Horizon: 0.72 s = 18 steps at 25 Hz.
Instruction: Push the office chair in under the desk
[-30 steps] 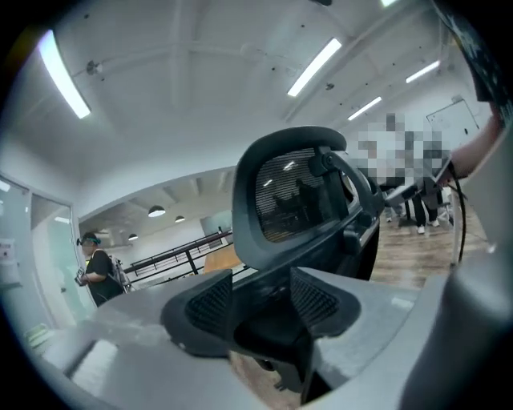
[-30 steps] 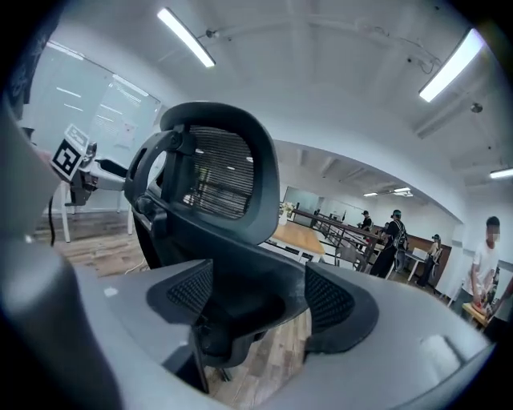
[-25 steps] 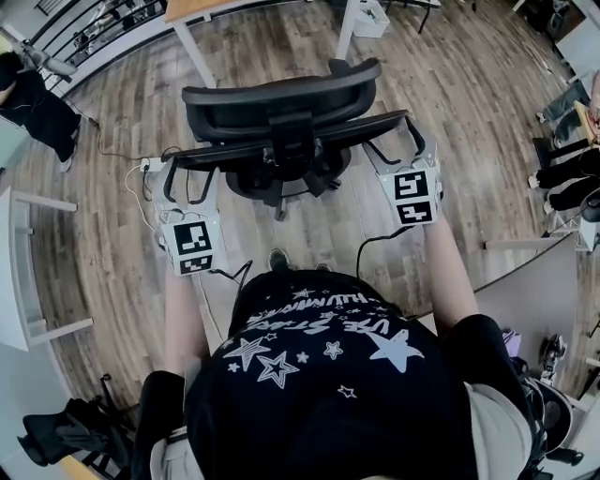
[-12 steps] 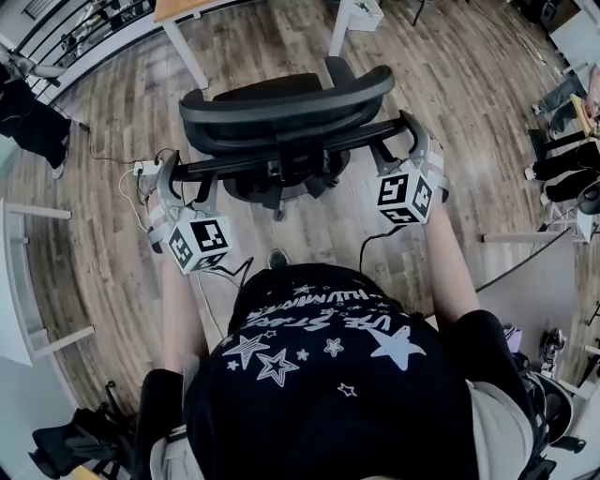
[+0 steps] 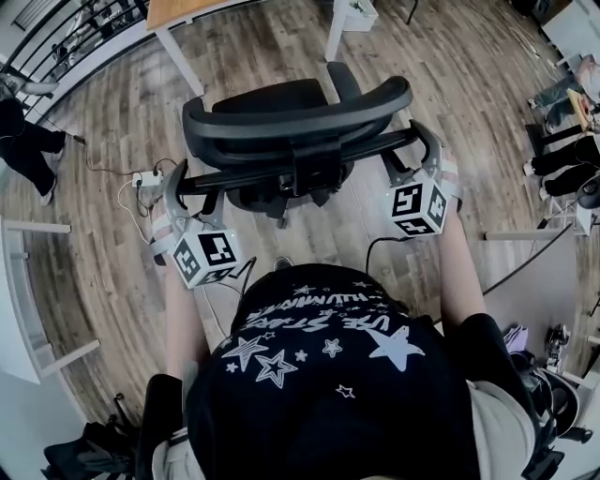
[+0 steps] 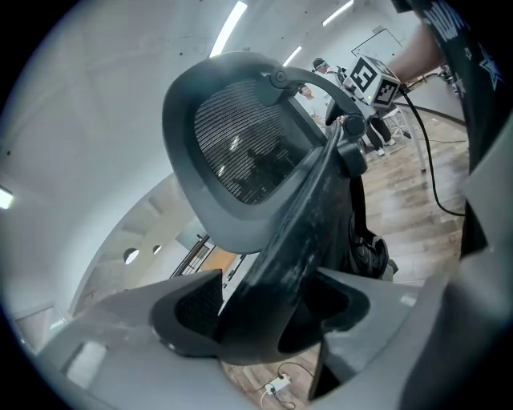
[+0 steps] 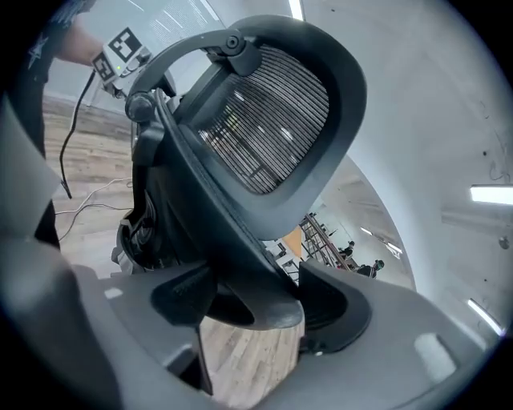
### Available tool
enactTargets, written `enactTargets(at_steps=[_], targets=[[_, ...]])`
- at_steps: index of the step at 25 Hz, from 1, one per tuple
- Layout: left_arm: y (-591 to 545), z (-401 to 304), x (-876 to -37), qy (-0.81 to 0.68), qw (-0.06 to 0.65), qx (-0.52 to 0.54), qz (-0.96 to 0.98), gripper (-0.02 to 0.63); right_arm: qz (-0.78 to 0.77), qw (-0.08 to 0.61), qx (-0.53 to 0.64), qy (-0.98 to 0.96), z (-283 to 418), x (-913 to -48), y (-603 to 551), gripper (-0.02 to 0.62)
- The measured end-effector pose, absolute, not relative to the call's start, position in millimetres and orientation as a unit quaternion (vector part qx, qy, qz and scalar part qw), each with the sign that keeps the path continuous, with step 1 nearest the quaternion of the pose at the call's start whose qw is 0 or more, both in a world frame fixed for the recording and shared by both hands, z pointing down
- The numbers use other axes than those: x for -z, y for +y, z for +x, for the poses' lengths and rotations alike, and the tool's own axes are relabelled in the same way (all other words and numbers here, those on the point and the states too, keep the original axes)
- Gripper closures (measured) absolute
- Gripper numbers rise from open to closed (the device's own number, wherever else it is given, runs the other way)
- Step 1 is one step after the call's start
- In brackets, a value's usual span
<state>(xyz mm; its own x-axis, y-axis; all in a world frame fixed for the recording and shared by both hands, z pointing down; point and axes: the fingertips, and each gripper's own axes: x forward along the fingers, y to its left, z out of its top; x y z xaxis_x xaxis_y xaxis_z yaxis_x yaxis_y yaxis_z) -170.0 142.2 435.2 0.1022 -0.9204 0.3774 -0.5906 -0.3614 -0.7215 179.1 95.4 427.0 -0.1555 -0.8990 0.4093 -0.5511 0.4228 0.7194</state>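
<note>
A black office chair with a mesh backrest stands in front of me, its seat facing the wooden desk at the top of the head view. A black crossbar runs behind the backrest. My left gripper is shut on the bar's left end, which fills the gap between its jaws. My right gripper holds the right end; its jaws have just been closing with that end between them, and the pads touch it. In each gripper view the other gripper's marker cube shows at the bar's far end.
The desk's white legs stand on the wood floor beyond the chair. A white power strip with cables lies on the floor left of the chair. A white table is at the far left, and a person stands beyond it.
Both grippers have rolled, so their marker cubes now sit tilted instead of flat. They have closed in on the crossbar's ends, and the chair sits slightly nearer the desk.
</note>
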Motion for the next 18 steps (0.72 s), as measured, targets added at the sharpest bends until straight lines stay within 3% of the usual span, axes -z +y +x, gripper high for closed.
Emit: enactTargets(at_steps=[18], targets=[[115.3,-180.9,-435.7,0.503,0.233,0.393,-0.733,0.278,0.524,0.454,0.180,-0.698,170.5,-431.8,83.0,0.276]])
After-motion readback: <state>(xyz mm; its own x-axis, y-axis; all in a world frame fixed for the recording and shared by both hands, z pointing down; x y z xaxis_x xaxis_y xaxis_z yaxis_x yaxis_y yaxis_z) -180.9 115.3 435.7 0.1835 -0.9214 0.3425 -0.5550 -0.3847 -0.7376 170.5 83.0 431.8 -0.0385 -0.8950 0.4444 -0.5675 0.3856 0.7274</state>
